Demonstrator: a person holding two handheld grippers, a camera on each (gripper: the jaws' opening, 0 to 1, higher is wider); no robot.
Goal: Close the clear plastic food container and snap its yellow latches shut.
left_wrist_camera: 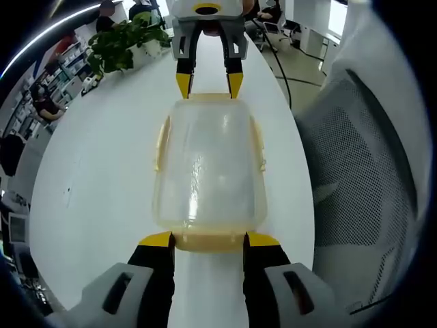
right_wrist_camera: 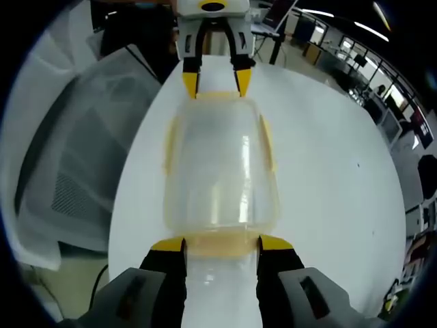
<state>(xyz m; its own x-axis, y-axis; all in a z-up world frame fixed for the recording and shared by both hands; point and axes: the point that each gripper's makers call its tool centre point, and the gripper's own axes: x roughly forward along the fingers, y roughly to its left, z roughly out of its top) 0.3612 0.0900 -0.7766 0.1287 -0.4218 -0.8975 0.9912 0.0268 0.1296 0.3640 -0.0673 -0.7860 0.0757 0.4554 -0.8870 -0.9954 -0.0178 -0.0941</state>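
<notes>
Two grippers, left gripper [left_wrist_camera: 208,239] and right gripper [right_wrist_camera: 222,244], jaws wide at opposite end latches of container [left_wrist_camera: 208,164] mid-table [left_wrist_camera: 102,171]; light, slick, thin-walled; best pressed at latches.

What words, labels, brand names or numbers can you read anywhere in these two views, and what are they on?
None can be read. The clear container with its yellow latches carries no print that shows, nor does the white table. Neither the left gripper nor the right gripper bears markings. Background shelves are too blurred.
</notes>
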